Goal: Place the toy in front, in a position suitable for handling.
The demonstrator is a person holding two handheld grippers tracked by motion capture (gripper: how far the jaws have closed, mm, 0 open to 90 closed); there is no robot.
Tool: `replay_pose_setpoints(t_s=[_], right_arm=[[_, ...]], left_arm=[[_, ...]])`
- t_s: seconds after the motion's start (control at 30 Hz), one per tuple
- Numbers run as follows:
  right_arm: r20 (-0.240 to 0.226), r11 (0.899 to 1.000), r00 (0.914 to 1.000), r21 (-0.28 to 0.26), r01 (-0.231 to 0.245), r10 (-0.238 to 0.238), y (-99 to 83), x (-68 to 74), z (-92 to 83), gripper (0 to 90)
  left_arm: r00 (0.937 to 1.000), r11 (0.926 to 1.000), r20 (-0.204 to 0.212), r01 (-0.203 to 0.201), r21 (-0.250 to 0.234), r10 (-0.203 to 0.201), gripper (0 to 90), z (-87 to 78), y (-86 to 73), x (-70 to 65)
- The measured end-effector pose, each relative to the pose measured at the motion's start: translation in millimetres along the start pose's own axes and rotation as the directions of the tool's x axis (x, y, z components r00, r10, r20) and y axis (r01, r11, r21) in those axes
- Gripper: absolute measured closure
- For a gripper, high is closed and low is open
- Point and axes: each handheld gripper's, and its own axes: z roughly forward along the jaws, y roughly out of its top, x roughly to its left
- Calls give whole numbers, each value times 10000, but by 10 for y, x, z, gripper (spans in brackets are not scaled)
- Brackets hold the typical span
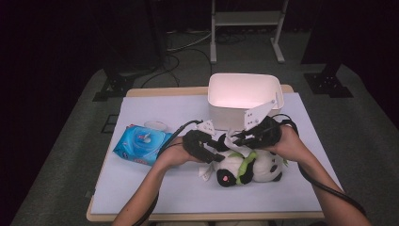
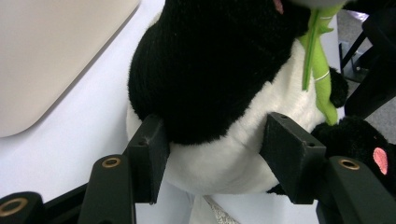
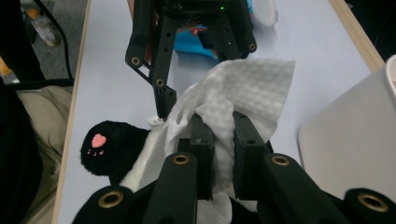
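Observation:
A black and white panda plush [image 1: 256, 165] with a green leaf lies on its side on the white table mat, in front of the bin. My left gripper [image 1: 215, 153] holds it: in the left gripper view both jaws press into the panda's [image 2: 210, 70] white belly from either side, the left gripper [image 2: 219, 149] shut on it. My right gripper [image 3: 223, 140] is shut on a white wet wipe [image 3: 243, 88], held just above the panda's body [image 3: 109, 147]. In the high view the right gripper [image 1: 239, 139] and wipe [image 1: 229, 140] sit over the plush's left end.
A white open bin [image 1: 244, 110] stands behind the grippers at the table's far middle. At the left lies a blue wet-wipe pack [image 1: 141, 143], with a small round white lid [image 1: 155, 125] beside it. The mat [image 1: 164, 188] reaches the table's front edge.

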Motion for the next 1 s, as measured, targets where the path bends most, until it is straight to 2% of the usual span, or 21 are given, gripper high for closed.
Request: replay_pose_setpoints(t_s=[0.23,0.37,0.53,0.67,0.9,0.97,1.0], right_arm=[[-78,9989,9991,232,-408,410,-130,-21,86,804],[-102,9958,9988,788,-466,476,-201,4,163,803],[-247,9960,9981,711,-550,569,-272,19,184,804],[-291,9953,9976,753,-610,634,-287,15,198,805],[-425,9951,9968,744,-649,681,-298,-8,229,805],[-502,9954,9965,723,-629,666,-300,-13,236,805],[-503,9952,9964,743,-641,679,-299,-18,237,805]], left_arm=[[9995,9995,-143,278,-127,-280,420,-5,-31,35],[9988,9988,-308,375,-307,-385,419,-8,-26,55],[9980,9979,-511,339,-548,-367,407,-28,10,39],[9976,9968,-672,97,-794,-151,407,-83,67,29],[9969,9978,-738,-331,-578,288,439,-129,166,44],[9951,9969,-772,-660,-424,625,478,-127,184,64],[9949,9970,-794,-660,-413,626,496,-121,189,71]])
